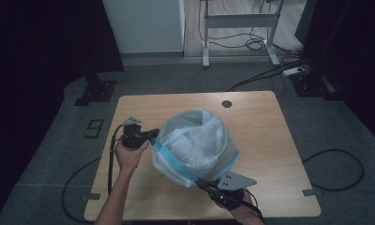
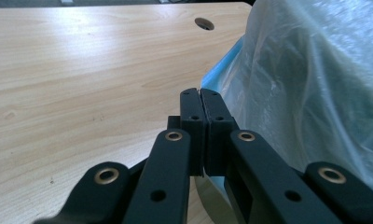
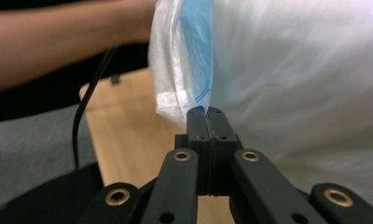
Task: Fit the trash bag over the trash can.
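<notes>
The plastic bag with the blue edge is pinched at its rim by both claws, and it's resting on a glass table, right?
Nearly. The table is light wood, not glass; the high view shows its grain and pale brown top. The rest holds: the plastic bag with the blue edge is pinched at its rim by the left claw and the right claw, both shut on it.
</notes>
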Motion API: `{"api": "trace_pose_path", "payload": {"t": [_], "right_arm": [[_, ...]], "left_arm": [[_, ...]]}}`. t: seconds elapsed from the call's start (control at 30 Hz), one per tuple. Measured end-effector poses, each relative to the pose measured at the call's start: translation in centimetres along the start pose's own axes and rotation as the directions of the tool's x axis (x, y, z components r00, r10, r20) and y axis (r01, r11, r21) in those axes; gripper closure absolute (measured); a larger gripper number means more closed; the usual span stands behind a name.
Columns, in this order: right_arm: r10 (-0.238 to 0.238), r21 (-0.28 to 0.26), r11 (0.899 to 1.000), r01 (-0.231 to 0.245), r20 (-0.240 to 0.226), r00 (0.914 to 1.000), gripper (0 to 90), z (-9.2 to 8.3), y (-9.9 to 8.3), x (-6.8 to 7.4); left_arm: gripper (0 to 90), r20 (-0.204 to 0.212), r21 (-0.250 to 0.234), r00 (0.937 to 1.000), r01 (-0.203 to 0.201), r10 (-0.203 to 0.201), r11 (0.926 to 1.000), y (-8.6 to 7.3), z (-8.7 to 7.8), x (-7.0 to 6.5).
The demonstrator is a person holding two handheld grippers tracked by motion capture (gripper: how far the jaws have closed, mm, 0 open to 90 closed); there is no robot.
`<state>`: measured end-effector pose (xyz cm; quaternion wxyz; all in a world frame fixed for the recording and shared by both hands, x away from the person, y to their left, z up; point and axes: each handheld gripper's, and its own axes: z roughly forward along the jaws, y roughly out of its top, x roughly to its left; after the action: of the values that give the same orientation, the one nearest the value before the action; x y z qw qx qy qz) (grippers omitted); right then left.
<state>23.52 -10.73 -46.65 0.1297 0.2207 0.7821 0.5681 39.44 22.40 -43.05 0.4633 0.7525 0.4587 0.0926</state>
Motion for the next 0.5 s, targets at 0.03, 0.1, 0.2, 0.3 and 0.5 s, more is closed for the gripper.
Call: {"api": "trace_pose_path", "payload": {"t": [0.03, 0.1, 0.2, 0.3, 0.5], "right_arm": [[-0.002, 0.017, 1.000, 0.002, 0.000, 1.0000, 89.2, 0.4, -0.5, 0.0], [-0.001, 0.050, 0.999, 0.001, 0.008, 1.0000, 89.2, 1.0, -1.5, -0.2], [0.019, 0.091, 0.996, -0.022, 0.027, 0.9994, 89.2, 1.8, -2.9, -1.2], [0.037, 0.117, 0.992, -0.041, 0.040, 0.9985, 89.1, 2.1, -4.1, -2.1], [0.032, 0.019, 0.999, -0.033, 0.054, 0.9980, 62.8, -0.2, -3.3, -1.5]], "left_arm": [[88.6, 0.000, 0.000, 1.0000, 0.000, 0.000, 1.0000, 0.0, 0.0, 0.0], [88.8, 0.001, 0.007, 1.0000, 0.002, -0.002, 1.0000, -0.1, 0.1, 0.1], [88.9, 0.002, 0.015, 1.0000, 0.002, -0.002, 0.9999, -0.3, 0.2, 0.1], [88.9, 0.004, 0.018, 1.0000, 0.001, -0.001, 0.9998, -0.4, 0.4, 0.1], [88.9, 0.005, 0.017, 1.0000, 0.003, -0.003, 0.9999, -0.5, 0.4, 0.2]]}}
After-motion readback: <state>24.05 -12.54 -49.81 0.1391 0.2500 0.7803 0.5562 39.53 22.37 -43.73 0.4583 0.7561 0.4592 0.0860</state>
